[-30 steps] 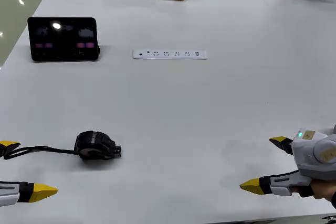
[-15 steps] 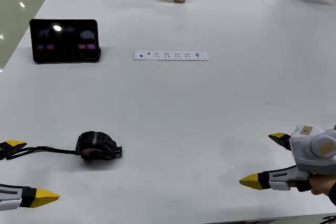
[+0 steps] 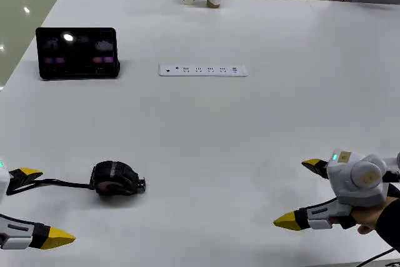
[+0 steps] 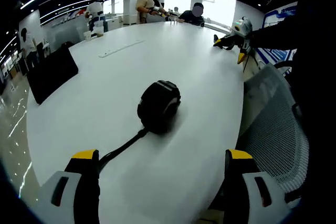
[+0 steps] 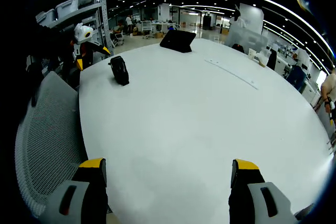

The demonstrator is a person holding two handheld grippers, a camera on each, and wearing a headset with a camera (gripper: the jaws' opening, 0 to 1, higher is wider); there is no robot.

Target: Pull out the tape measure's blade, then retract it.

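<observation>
The black tape measure (image 3: 115, 178) lies on the white table (image 3: 262, 110) close to its near edge, toward the near left corner. Any brand or label on its case is too small to read, and the glowing marks on the dark tablet (image 3: 77, 52) near the far left corner are blurred. The left gripper (image 3: 44, 205) is just left of the tape measure, its yellow-tipped jaws wide apart and holding nothing. A black strap (image 3: 59, 184) runs from the case to this gripper's far jaw; whether it touches the jaw I cannot tell. The right gripper (image 3: 297, 192) is well apart, by the near right corner, jaws also spread and empty. A white power strip (image 3: 202, 70) lies mid-table.
</observation>
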